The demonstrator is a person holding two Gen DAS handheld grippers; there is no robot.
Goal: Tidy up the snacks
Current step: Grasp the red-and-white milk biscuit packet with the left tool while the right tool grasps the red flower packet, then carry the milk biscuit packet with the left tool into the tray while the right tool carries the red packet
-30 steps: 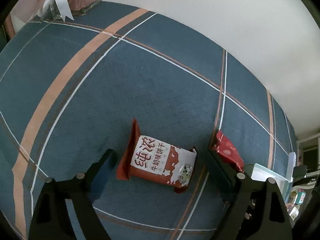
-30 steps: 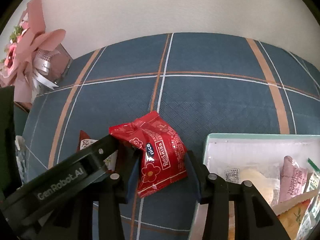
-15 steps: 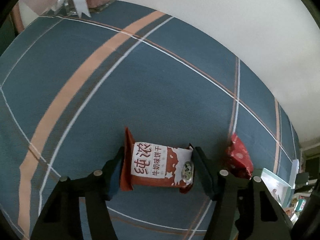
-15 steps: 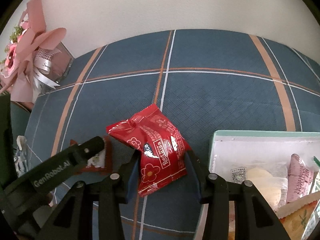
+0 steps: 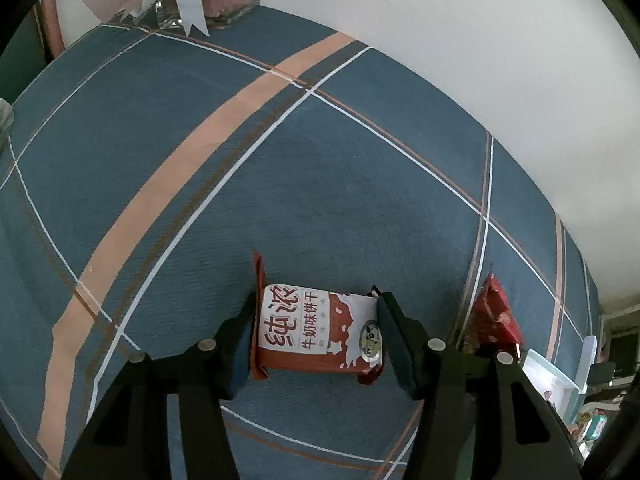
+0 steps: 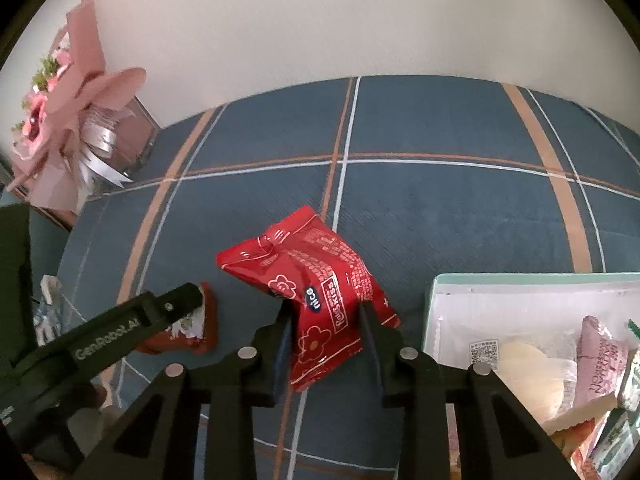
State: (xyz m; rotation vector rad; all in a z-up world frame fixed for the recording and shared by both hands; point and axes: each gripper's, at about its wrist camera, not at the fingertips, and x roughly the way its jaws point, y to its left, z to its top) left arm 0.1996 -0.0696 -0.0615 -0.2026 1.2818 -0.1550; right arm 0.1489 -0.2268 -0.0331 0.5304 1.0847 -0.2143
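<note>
A red-and-white milk biscuit packet (image 5: 318,330) lies on the blue plaid cloth, and my left gripper (image 5: 316,320) is shut on it, one pad on each end. Part of it shows in the right wrist view (image 6: 192,328) beside the left gripper's finger. My right gripper (image 6: 326,314) is shut on a red Nice Kiss snack bag (image 6: 316,292), pinching its lower half. That bag also shows in the left wrist view (image 5: 494,316).
A pale green tray (image 6: 520,280) holding several snack packets sits at the right; its corner shows in the left wrist view (image 5: 552,376). A pink bouquet in a glass vase (image 6: 76,140) stands at the back left by the white wall.
My left gripper moved in and closed on the biscuit packet. My right gripper closed tighter on the red bag, which crumpled and rose slightly.
</note>
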